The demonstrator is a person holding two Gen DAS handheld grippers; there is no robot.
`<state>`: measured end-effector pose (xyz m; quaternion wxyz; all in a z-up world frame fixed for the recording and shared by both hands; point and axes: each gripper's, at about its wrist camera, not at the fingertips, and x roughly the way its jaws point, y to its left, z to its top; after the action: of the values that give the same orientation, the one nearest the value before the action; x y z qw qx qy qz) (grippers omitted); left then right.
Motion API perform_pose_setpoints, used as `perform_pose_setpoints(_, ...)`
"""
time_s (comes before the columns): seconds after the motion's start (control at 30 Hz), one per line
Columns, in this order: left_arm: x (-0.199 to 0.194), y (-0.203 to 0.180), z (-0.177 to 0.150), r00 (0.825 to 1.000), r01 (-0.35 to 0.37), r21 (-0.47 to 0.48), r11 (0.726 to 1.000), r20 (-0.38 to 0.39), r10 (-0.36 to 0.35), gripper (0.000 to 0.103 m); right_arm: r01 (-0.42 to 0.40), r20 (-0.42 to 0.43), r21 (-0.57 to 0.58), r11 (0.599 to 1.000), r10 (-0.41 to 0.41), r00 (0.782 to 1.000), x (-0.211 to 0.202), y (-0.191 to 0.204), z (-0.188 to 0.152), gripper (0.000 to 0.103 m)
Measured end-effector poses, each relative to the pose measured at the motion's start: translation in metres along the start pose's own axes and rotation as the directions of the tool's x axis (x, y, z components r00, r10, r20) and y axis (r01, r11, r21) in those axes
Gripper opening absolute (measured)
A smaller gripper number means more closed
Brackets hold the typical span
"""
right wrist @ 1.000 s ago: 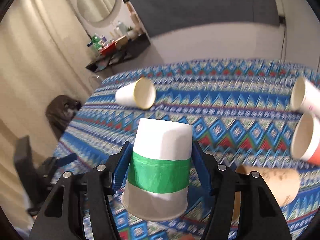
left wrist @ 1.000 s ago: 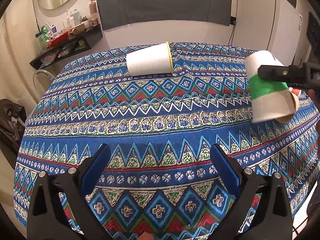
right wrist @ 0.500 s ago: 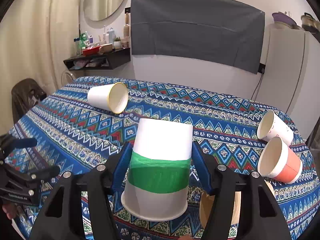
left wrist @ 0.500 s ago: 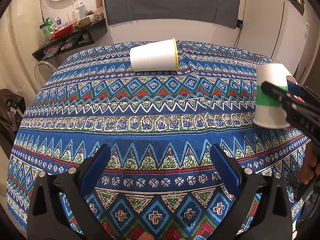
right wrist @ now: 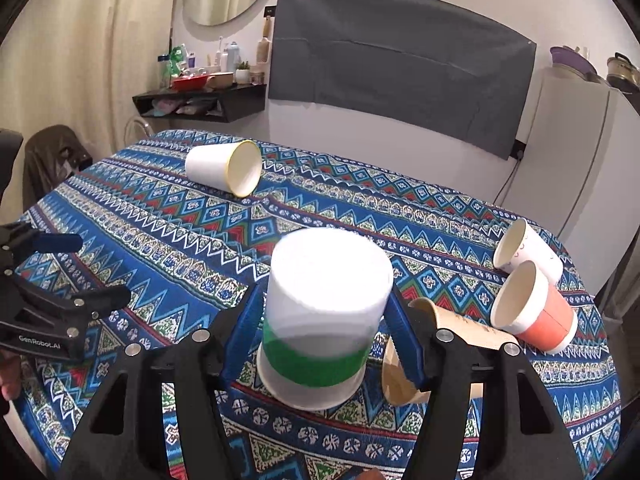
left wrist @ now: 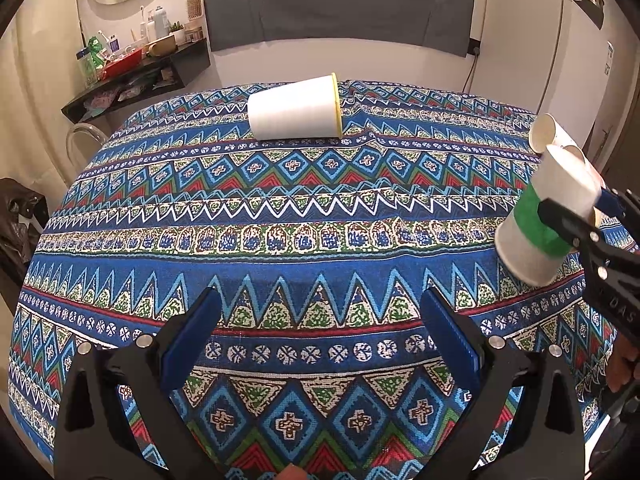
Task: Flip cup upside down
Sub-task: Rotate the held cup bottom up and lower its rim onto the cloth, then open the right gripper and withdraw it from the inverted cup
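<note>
My right gripper is shut on a white paper cup with a green band. The cup is held upside down, base up and rim down, just above the patterned tablecloth. In the left wrist view the same cup hangs tilted at the right edge, held by the right gripper. My left gripper is open and empty, low over the cloth near the front edge. It also shows at the left of the right wrist view.
A white cup with a yellow rim lies on its side at the far middle of the table. A brown cup, an orange-and-white cup and a white printed cup lie on their sides at the right. A shelf and a white cabinet stand behind.
My right gripper has lowered the green-banded cup toward the cloth, and it now tilts slightly. The left gripper has drawn back a little and stays open.
</note>
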<state>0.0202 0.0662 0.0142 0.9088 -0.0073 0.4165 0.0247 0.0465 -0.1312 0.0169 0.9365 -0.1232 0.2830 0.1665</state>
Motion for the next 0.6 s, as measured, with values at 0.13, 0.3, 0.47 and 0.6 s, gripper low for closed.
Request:
perform_pose_setpoints(0.13, -0.002, -0.006, -0.003, 1.000, 0.003, 0.004, 1.000, 0.003, -0.003, 0.097, -0.019, -0.009, 0.023, 1.000, 0.020, 1.000, -0.006, -0.004, -0.003, 0.084)
perform_pose_setpoints(0.3, -0.003, -0.014, -0.009, 1.000, 0.021, -0.001, 1.000, 0.010, -0.021, 0.097, -0.029, -0.006, 0.039, 0.999, 0.030, 1.000, -0.015, -0.006, -0.008, 0.088)
perform_pose_setpoints(0.47, -0.005, -0.022, -0.011, 0.999, 0.028, -0.004, 1.000, 0.028, -0.028, 0.097, -0.018, -0.013, 0.061, 0.998, 0.019, 1.000, -0.021, -0.011, -0.022, 0.091)
perform_pose_setpoints(0.6, -0.009, -0.029, -0.014, 0.997, 0.047, -0.008, 0.999, 0.053, -0.047, 0.097, -0.008, -0.010, 0.075, 0.997, 0.008, 1.000, -0.027, -0.017, -0.032, 0.093)
